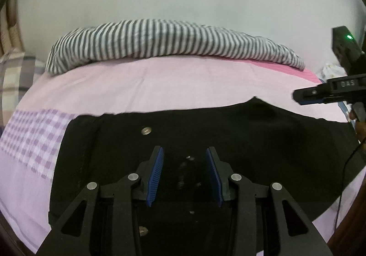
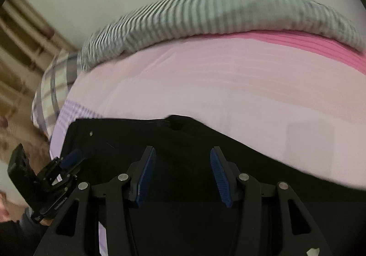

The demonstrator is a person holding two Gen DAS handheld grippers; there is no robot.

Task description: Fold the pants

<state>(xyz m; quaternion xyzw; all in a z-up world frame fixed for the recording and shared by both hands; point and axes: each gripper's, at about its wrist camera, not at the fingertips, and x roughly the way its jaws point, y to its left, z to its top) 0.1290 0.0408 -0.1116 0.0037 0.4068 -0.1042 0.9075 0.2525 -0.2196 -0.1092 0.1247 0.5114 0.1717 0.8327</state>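
Observation:
Black pants (image 1: 205, 132) lie spread flat on a pink bed sheet (image 1: 141, 86), waist end to the left with a metal button (image 1: 146, 130). My left gripper (image 1: 184, 153) is open just above the waist area, with nothing between its blue pads. My right gripper (image 2: 183, 153) is open above the pants (image 2: 183, 134), with nothing in it. The right gripper also shows at the right edge of the left wrist view (image 1: 308, 95), above the sheet. The left gripper shows at the lower left of the right wrist view (image 2: 68, 159), by the waist corner.
A grey-and-white striped blanket (image 1: 160, 40) lies bunched along the far side of the bed by the wall. A plaid pillow (image 1: 16, 75) sits at the far left. A purple checked patch (image 1: 34, 134) of sheet lies left of the pants. A black cable (image 1: 343, 178) hangs at right.

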